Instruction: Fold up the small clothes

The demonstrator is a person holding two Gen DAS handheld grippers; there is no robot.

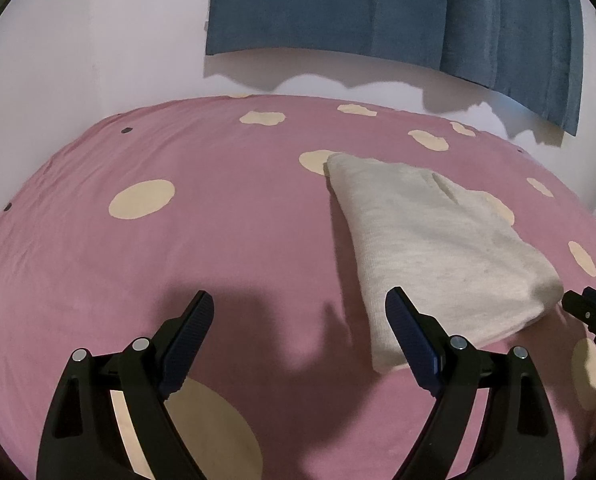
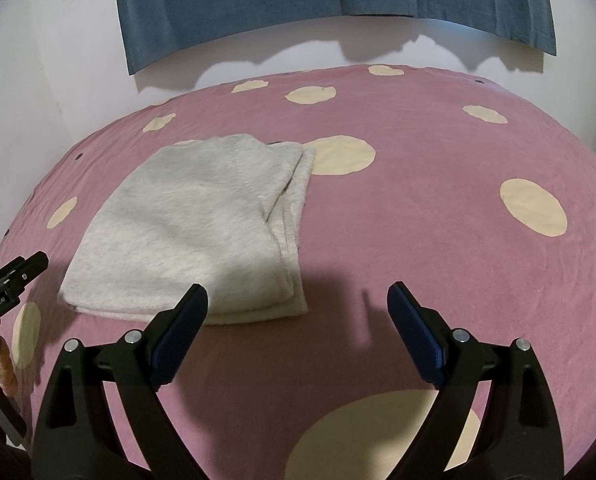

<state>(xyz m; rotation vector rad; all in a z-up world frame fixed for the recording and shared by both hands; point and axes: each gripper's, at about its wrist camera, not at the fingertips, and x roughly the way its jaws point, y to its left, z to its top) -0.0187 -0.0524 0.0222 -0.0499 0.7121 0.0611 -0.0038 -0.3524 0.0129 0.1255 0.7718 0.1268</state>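
Now both wide apart w/ nothing between the jaws: left hand-held gripper [image 1: 300, 300] and right hand-held gripper [image 2: 298, 292] hover over the bed's pink sheet with cream dots [image 2: 438, 220]. Folded light-grey knit garment [image 2: 193, 232] lies flat on the sheet, between the two, just ahead of their tips. Blue curtain [image 2: 298, 0] hangs on the white wall beyond.

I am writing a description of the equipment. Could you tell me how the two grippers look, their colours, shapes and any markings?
Both match. The left gripper and the right gripper each have two black plastic arms with triangular cut-outs and silver bolts. The fingers carry dark blue ribbed pads. In the right wrist view, the left gripper's side shows white lettering, too small to read surely. No cables or sleeves are visible.
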